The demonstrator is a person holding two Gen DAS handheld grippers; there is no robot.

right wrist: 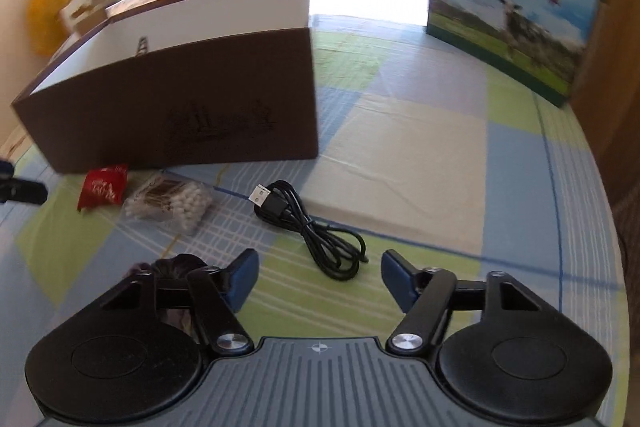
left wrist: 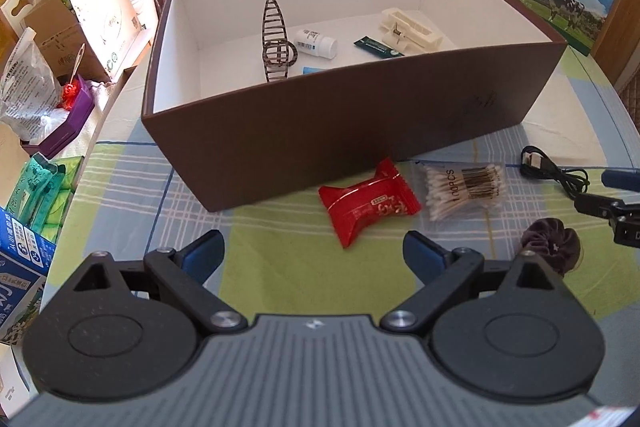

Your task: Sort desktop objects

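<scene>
Landmark: the brown box (left wrist: 304,131), open-topped, white inside, standing on the checked cloth of the tabletop (right wrist: 400,131). Inside the box: a dark hair claw (left wrist: 276,43), a white pill bottle (left wrist: 316,43), a green sachet (left wrist: 378,47), a cream clip (left wrist: 412,29); the claw stands upright towards the left wall; the bottle lies just right of it. In front of the box: a red candy packet (left wrist: 368,205) just beside the near wall; a bag of cotton swabs (left wrist: 464,193) to the packet's right; a black USB cable (right wrist: 308,223) further right, loosely coiled; a dark scrunchie (left wrist: 554,249) nearer the camera than the swabs. Left tongs (left wrist: 314,255): spread, nothing between the fingers, hovering short of the candy packet. Right tongs (right wrist: 320,275): parted, nothing pinched; the cable's near loop lies just ahead of the gap. A milk carton (right wrist: 516,27) stands behind and right of the box.
</scene>
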